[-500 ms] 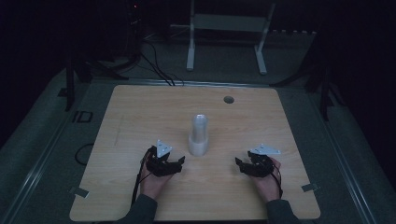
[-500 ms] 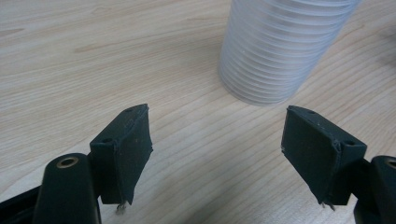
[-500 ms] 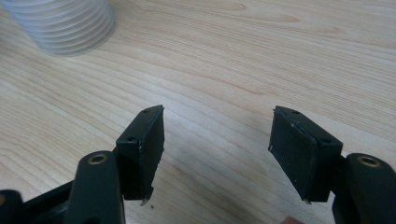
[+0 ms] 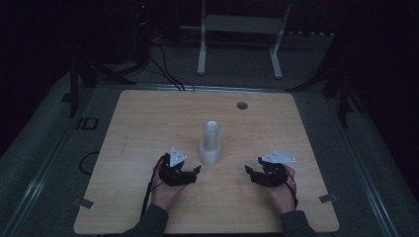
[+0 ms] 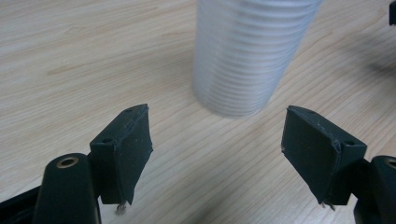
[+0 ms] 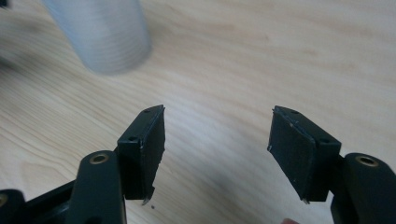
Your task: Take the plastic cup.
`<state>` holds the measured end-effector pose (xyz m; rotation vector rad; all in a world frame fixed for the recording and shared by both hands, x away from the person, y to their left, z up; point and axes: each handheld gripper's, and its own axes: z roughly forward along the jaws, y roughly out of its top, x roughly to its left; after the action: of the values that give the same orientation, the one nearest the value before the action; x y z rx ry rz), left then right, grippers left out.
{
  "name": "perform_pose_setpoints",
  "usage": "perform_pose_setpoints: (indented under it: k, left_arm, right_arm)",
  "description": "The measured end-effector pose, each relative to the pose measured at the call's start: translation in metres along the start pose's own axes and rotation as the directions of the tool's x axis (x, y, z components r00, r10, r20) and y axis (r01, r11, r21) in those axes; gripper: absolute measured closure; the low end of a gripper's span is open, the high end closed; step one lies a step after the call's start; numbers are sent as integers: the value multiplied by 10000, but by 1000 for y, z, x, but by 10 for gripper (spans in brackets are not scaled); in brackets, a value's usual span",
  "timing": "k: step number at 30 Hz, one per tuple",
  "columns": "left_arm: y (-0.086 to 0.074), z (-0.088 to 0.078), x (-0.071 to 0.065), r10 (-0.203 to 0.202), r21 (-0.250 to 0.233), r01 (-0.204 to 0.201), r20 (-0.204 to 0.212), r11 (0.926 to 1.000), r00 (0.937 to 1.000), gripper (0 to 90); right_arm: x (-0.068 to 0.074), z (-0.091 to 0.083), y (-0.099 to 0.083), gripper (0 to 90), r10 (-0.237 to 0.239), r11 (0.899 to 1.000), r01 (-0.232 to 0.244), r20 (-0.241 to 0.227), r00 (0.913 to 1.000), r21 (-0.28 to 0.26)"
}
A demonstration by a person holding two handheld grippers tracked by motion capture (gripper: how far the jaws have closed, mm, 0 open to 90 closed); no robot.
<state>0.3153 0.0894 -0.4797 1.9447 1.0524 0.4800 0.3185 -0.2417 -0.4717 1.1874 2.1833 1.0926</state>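
Left tongs (image 4: 197, 169): wide, empty, near tube (image 4: 211, 143) | right tongs (image 4: 248, 170): wide, empty, apart from tube | tube: upright, mid surface (image 4: 148, 123)

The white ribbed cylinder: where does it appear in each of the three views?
High view: the white ribbed cylinder stands upright at the table's middle, between the two claws.
Left gripper view: top centre, just beyond the open jaws.
Right gripper view: top left, blurred.
Shared landmark: the light wooden tabletop.
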Motion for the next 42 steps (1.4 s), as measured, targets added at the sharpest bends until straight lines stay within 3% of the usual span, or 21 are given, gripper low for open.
perform_pose_setpoints:
  k: [5,9,14,22,32,42]
  left_arm:
    - [6,1,-3,201,-59,-201,114,9998,9997,242]
    - [20,3,-7,417,-266,-413,150,9988,9990,241]
    - [31,10,-7,342,-514,-332,189,9981,9992,240]
    - [35,23,-13,271,-781,-253,223,9966,9994,185]
    - [41,31,-17,377,-1247,-355,158,9916,9992,174]
    - [43,36,-22,540,-1686,-522,62,9843,9985,175]
  right_arm:
    - [4,-8,17,370,-276,9991,270,-186,9994,-329]
    - [6,-16,43,383,-453,9958,409,-532,9976,-818]
    - [12,-18,68,396,-570,9910,441,-1008,9933,-1262]
    - [30,-10,102,380,-1033,9825,782,-1452,9840,-1691]
    - [51,5,126,374,-1469,9760,1130,-1801,9726,-1860]
    - [60,15,135,363,-1537,9747,1135,-2089,9658,-1925]
